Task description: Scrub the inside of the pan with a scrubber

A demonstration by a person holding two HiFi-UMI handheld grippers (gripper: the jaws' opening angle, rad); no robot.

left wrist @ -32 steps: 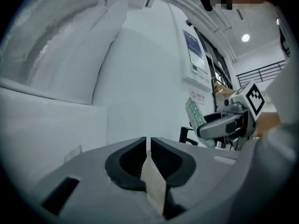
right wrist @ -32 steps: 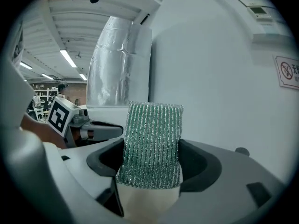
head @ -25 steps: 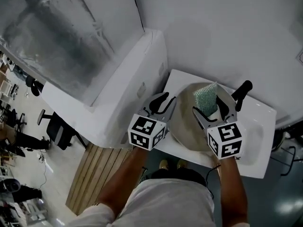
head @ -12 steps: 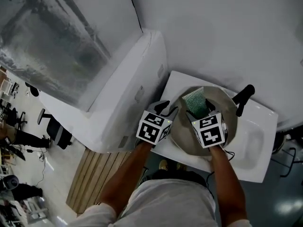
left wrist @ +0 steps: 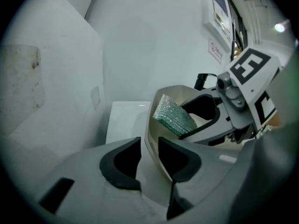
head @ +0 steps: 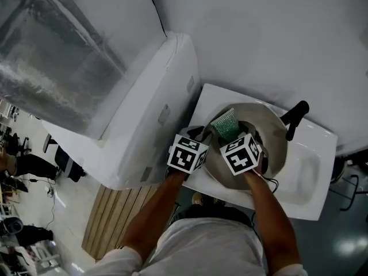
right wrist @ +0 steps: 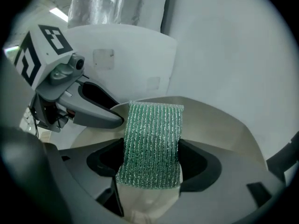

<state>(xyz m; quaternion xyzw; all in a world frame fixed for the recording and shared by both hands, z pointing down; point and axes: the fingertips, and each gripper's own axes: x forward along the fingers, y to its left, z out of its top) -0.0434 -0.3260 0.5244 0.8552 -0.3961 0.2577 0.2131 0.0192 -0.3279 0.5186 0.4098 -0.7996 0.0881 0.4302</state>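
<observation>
The fingers of the right gripper (right wrist: 149, 164) are clamped on the lower end of a green ribbed mesh scrubber pad (right wrist: 152, 129), which looks soft and light and would likely fold if pressed hard. The fingers of the left gripper (left wrist: 149, 148) are closing astride the near-left rim of the round beige pan (head: 270, 134), not yet pinching it. That thin, stiff, probably slick wall seems the natural place to steady the pan, which sits on the white moulded tabletop (head: 313, 174) with its black handle (head: 293, 118) pointing far right.
</observation>
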